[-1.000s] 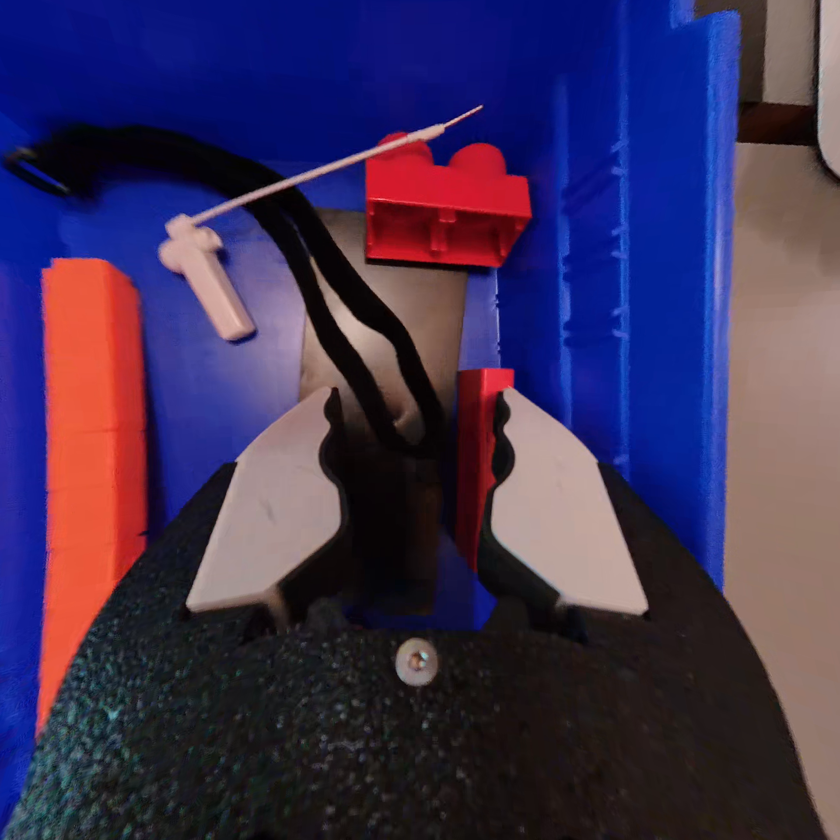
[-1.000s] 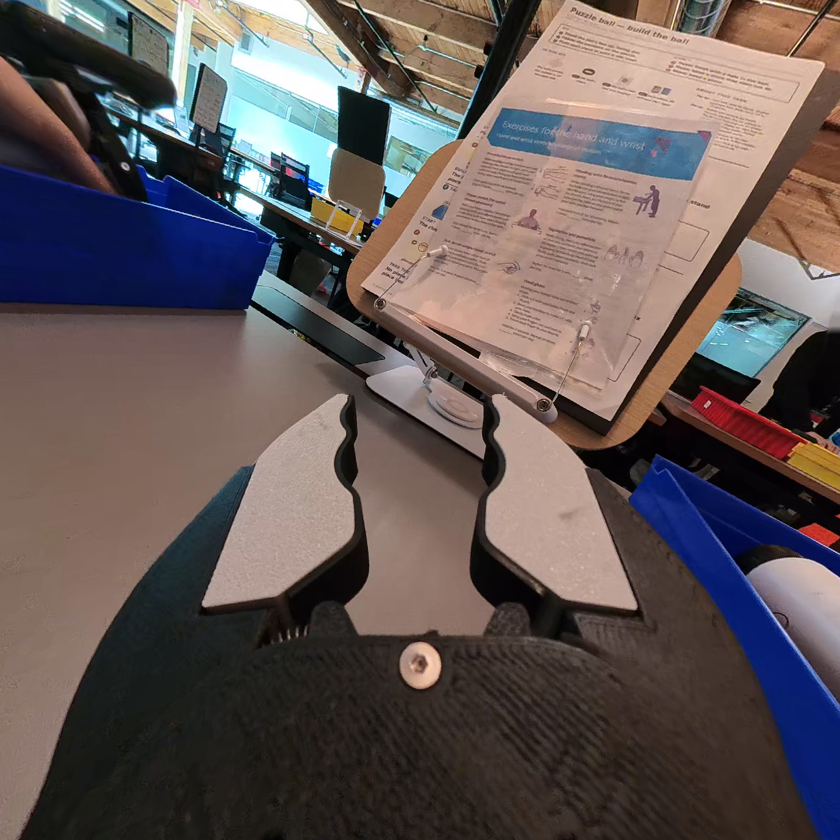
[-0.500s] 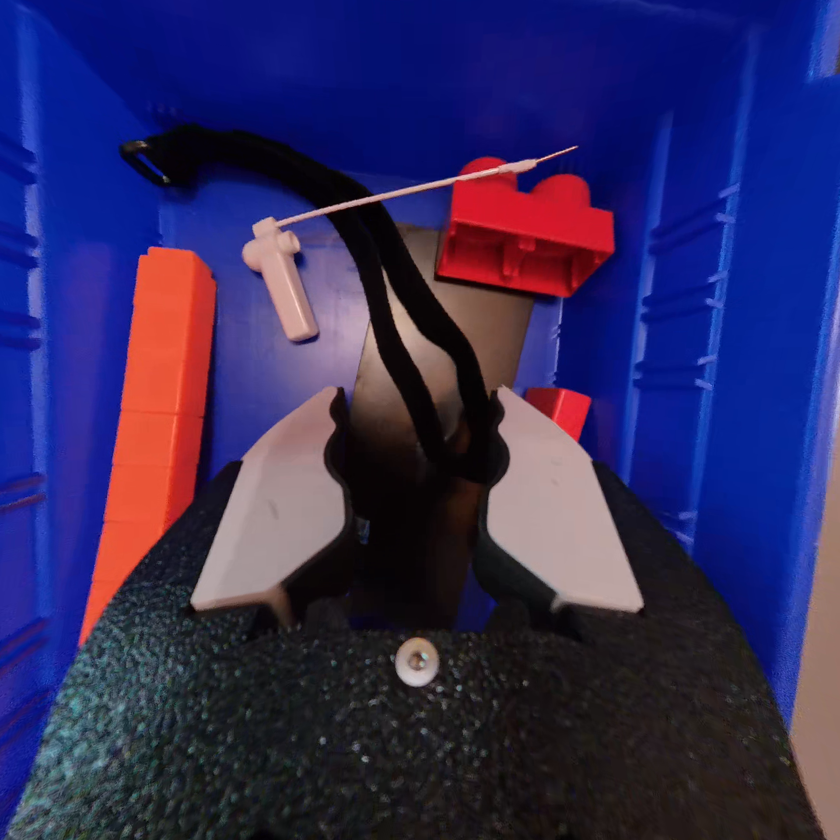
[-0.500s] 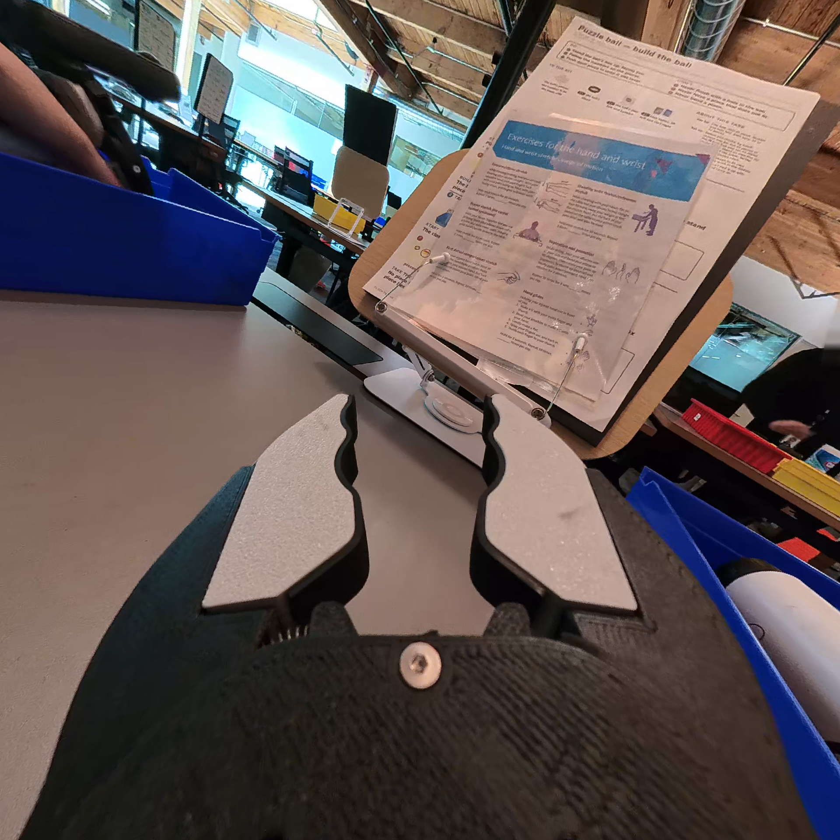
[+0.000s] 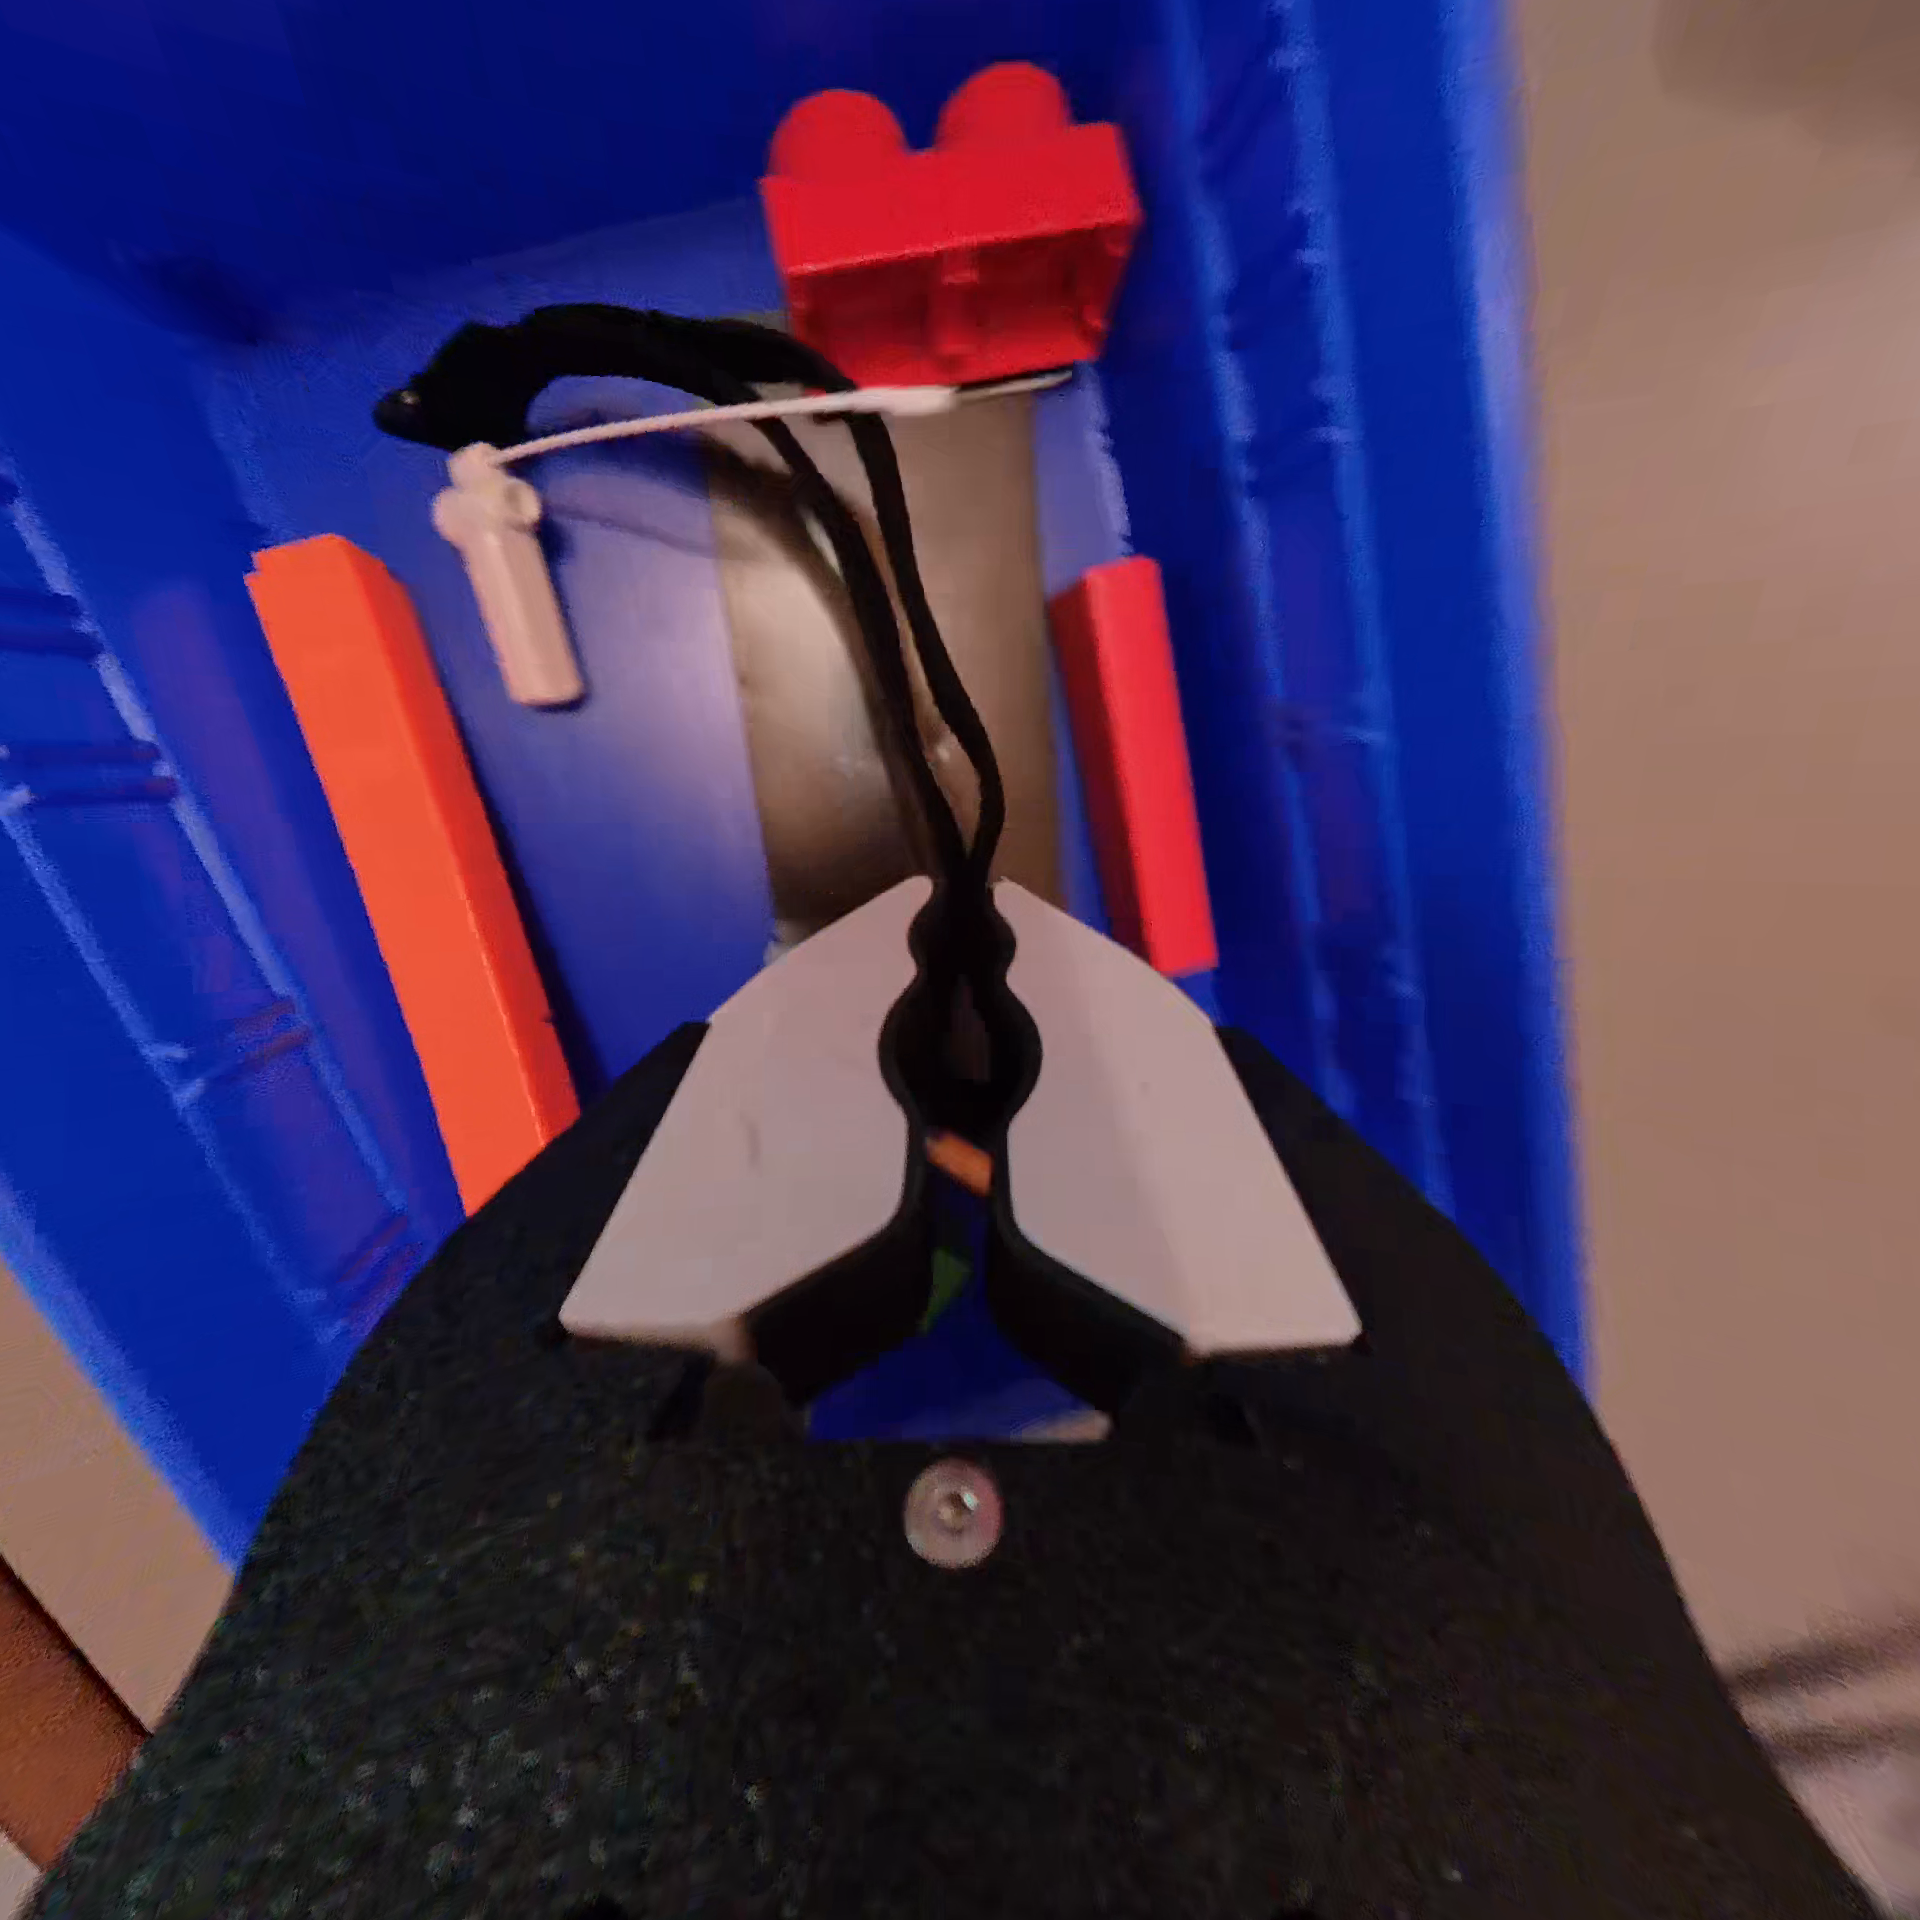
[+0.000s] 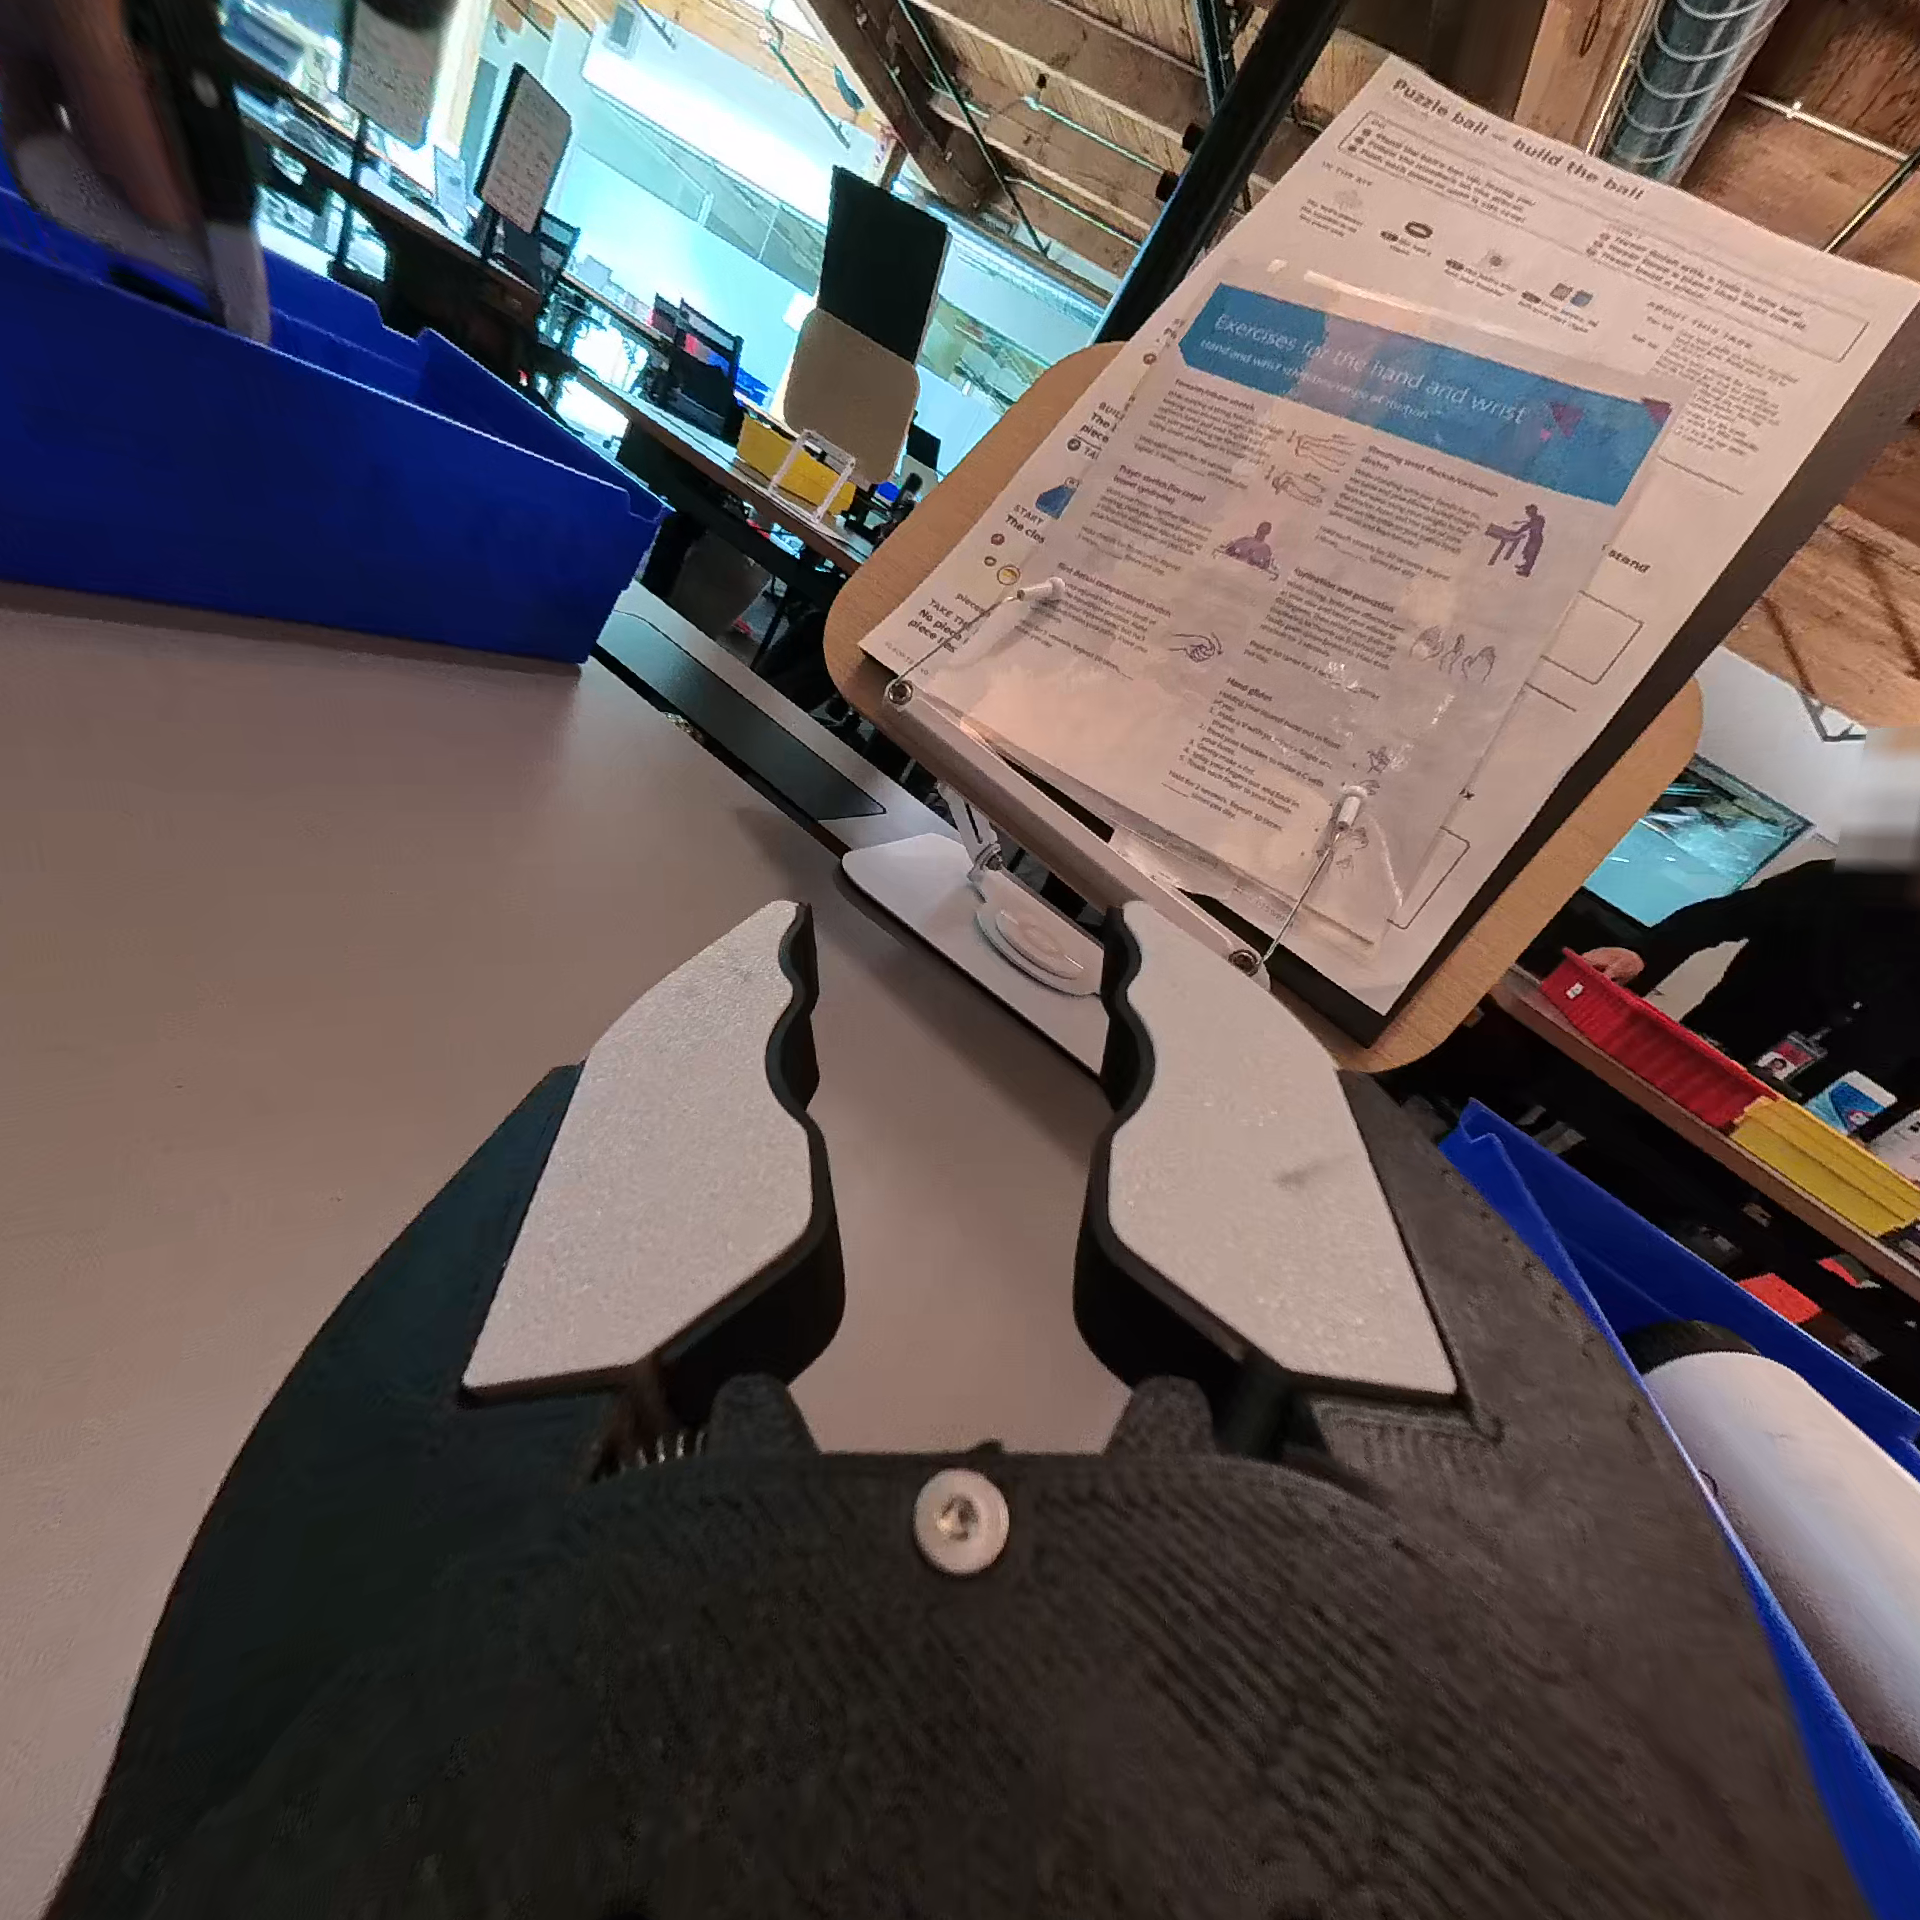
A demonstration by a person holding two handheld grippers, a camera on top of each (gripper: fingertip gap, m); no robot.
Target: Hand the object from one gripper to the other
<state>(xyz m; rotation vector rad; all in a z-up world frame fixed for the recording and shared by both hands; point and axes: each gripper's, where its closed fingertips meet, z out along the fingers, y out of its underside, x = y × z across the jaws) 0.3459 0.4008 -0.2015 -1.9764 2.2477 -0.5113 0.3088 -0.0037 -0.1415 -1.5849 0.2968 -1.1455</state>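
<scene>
In the left wrist view my left gripper point(image 5: 961, 914) is shut on a black cord point(image 5: 935, 665) above the inside of a blue bin point(image 5: 1340, 623). The cord runs up over a dark flat piece point(image 5: 821, 748) and loops at the far end. I cannot tell whether the dark piece is off the bin floor. My right gripper point(image 6: 961, 925) is open and empty, low over the grey table point(image 6: 312, 883), facing a document stand. The left gripper's blurred outline shows over the far blue bin point(image 6: 260, 499) at the top left of the right wrist view.
In the bin lie a red brick point(image 5: 945, 239), a long orange bar point(image 5: 416, 862), a short red bar point(image 5: 1132, 758) and a white pin with a thin wire point(image 5: 509, 582). A document stand with papers point(image 6: 1351, 582) stands ahead of the right gripper. Another blue bin point(image 6: 1621, 1299) with a white cylinder point(image 6: 1808, 1496) is at right. The left gripper's tips are roughly 40 centimeters from the right gripper's. My right tips are about 45 centimeters from the dark flat piece point(image 5: 821, 748), my left tips only 7 centimeters.
My left gripper has closed on the black cord and drawn back from the bin floor, so the bin's contents look smaller. The right gripper has stayed open and almost still.
</scene>
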